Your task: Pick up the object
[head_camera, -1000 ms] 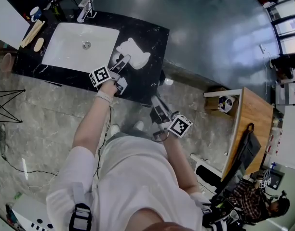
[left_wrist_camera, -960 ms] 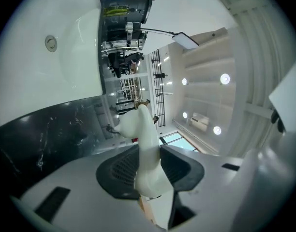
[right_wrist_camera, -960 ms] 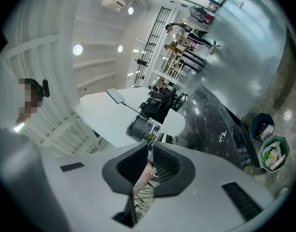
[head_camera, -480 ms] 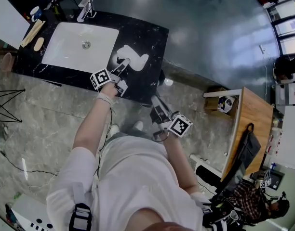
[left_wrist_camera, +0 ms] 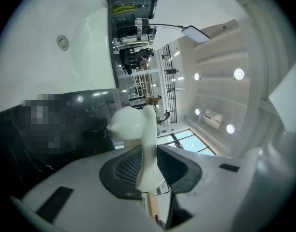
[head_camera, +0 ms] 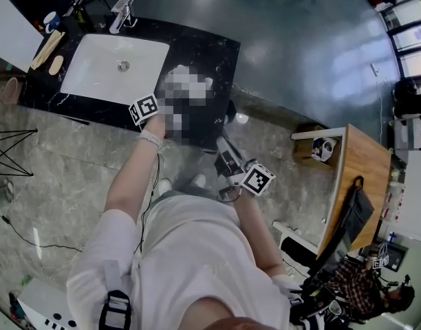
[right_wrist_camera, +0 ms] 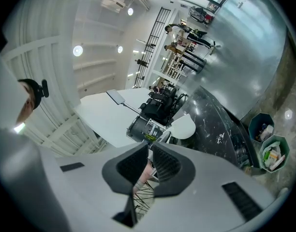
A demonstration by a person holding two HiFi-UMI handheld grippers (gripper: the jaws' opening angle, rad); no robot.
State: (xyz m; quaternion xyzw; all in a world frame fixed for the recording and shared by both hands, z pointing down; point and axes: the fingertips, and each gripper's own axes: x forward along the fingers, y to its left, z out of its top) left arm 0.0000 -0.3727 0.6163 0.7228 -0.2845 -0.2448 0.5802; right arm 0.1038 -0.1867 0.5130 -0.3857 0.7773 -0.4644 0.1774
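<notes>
Counter point(head_camera: 217, 53) of black stone carries a white sink point(head_camera: 93, 71) in its left half, with a faucet point(head_camera: 122, 11) at the back edge and a cup point(head_camera: 51, 18) at the back left corner. The left tongs point(left_wrist_camera: 149, 164) are clamped on the object point(left_wrist_camera: 131, 124), a flat white figure with a rounded head. Its lower part is pinched between the ribbed pads and the head stands out past the jaw tips. From the head view, a mosaic patch hides the object. It covers the counter's right half, just right of the sink and toward the front edge, beyond the left tongs' marker cube point(head_camera: 144, 108). Whether the object touches the counter cannot be told. The right tongs point(head_camera: 223, 153) are off the counter, in front of its front right corner over the floor. Their jaws are closed together with nothing between them. A wooden desk point(head_camera: 365, 160) stands well to the right.
</notes>
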